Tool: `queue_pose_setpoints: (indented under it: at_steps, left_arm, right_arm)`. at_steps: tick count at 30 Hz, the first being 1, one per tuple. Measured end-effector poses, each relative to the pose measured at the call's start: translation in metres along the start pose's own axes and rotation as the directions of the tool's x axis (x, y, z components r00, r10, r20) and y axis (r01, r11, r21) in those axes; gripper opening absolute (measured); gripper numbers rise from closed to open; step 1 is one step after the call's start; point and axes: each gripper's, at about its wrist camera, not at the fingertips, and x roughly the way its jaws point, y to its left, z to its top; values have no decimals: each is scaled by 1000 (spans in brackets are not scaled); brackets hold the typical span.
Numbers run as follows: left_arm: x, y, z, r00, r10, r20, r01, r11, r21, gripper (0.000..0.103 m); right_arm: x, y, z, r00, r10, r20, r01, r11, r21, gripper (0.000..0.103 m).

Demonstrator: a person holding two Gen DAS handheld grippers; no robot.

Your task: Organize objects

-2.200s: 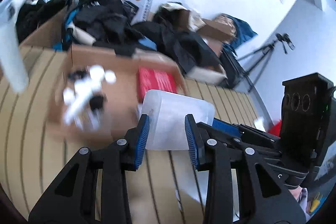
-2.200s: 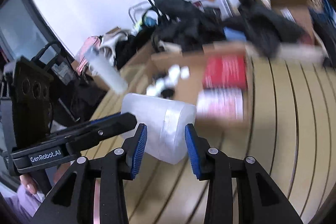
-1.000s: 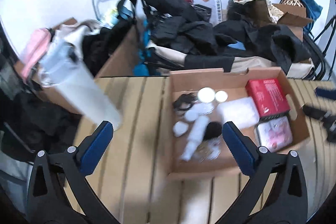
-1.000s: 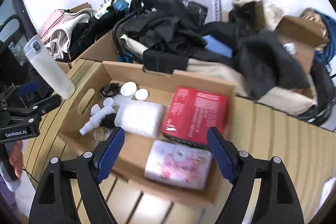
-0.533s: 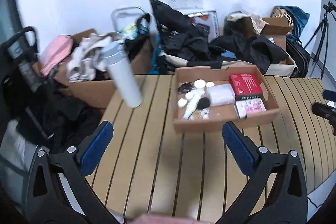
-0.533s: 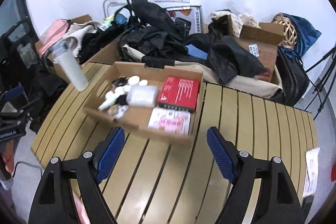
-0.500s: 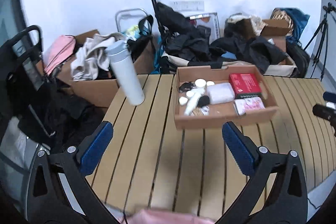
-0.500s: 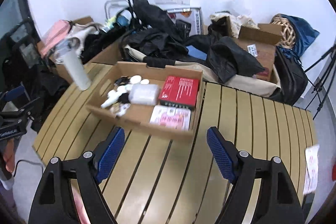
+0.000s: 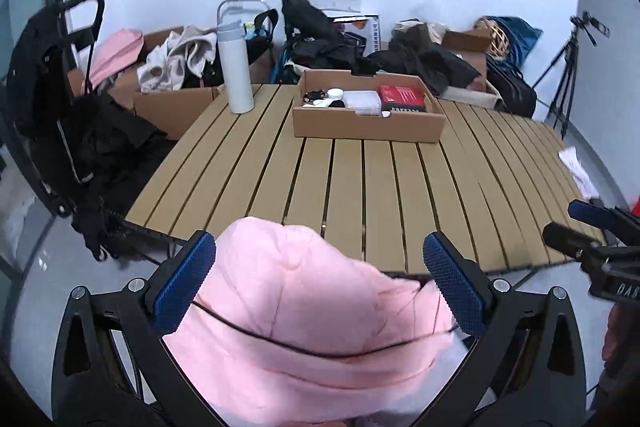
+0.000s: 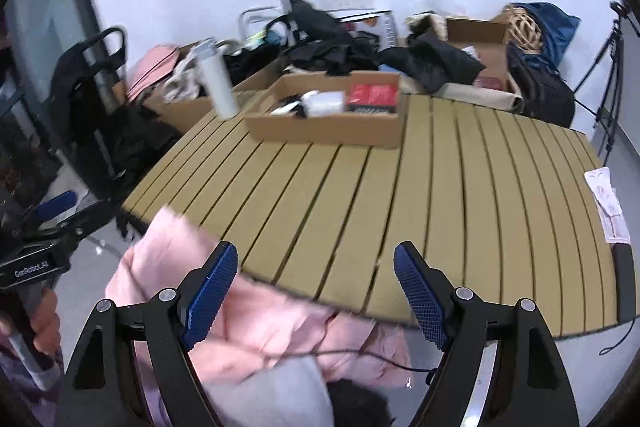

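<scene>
A shallow cardboard box (image 9: 368, 125) (image 10: 324, 133) stands at the far side of the slatted wooden table (image 9: 360, 179) (image 10: 400, 195). Inside it lie a red box (image 9: 402, 94) (image 10: 372, 93), a white pack (image 9: 362, 99) and small toiletries. A tall white bottle (image 9: 236, 67) (image 10: 218, 83) stands upright left of the box. My left gripper (image 9: 320, 279) is open, off the table's near edge, above pink clothing (image 9: 304, 323). My right gripper (image 10: 316, 287) is open too, over the near edge. Neither holds anything.
The pink clothing (image 10: 256, 311) belongs to the person holding the grippers. Piles of black clothes (image 9: 332, 43), bags and cardboard boxes (image 9: 172, 103) crowd the wall behind the table. A tripod (image 9: 572, 67) stands at the right and a paper sheet (image 10: 606, 203) lies on the floor.
Both grippers have pulled well back from the box, which now looks small and far. The table's near edge and pink clothing have come into view. Both stayed open.
</scene>
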Motion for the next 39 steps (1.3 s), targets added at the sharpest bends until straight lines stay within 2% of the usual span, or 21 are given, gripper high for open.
queue_pose_setpoints:
  at_steps: [4, 16, 39]
  left_arm:
    - [-4, -9, 0, 1000, 21, 11, -21, 1000, 23, 103]
    - [-12, -15, -3, 999, 12, 31, -13, 1000, 26, 103]
    - [-12, -11, -1, 1000, 16, 27, -16, 1000, 11, 103]
  right_arm:
    - [2, 9, -13, 1000, 7, -17, -7, 1000, -11, 84]
    - [-8, 3, -11, 999, -7, 35, 6, 999, 40, 84]
    - [-3, 5, -14, 1000, -16, 22, 15, 1000, 27, 84]
